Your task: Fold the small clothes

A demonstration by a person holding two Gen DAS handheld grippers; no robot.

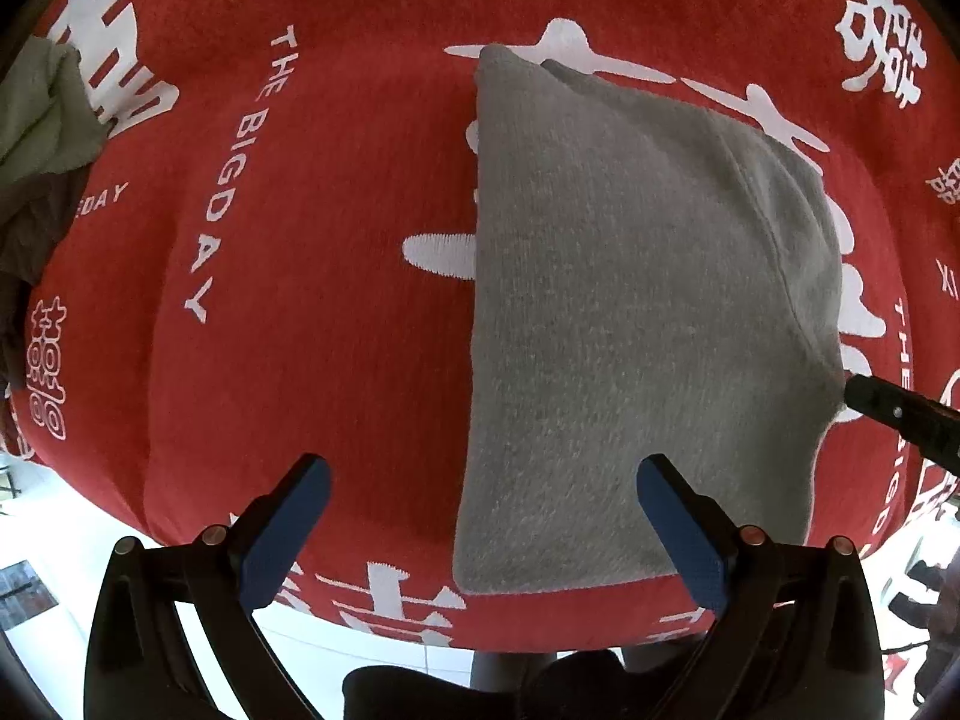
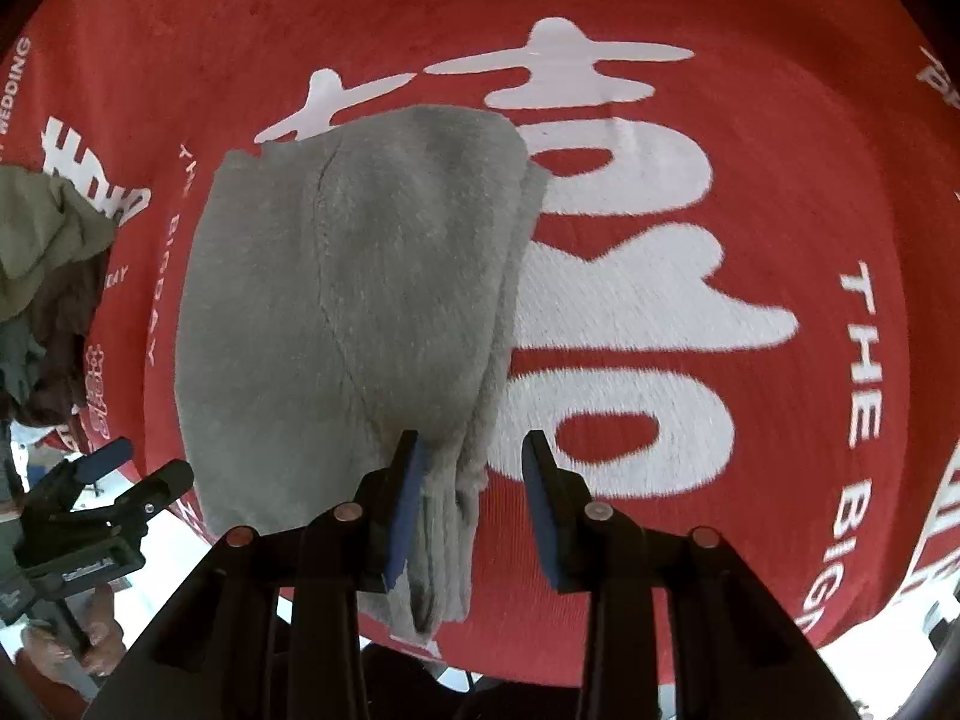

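While the right gripper has its fingers apart, with the bunched near edge of the grey garment between them and only the left pad touching, a lift could let that edge slip free. The left gripper hangs with fingers wide and empty, so it cannot pin the cloth. Farther off, the folded garment lies on the red-covered bench; the far pile of clothes could snag.

A red cloth with white lettering covers the table; pale floor below.
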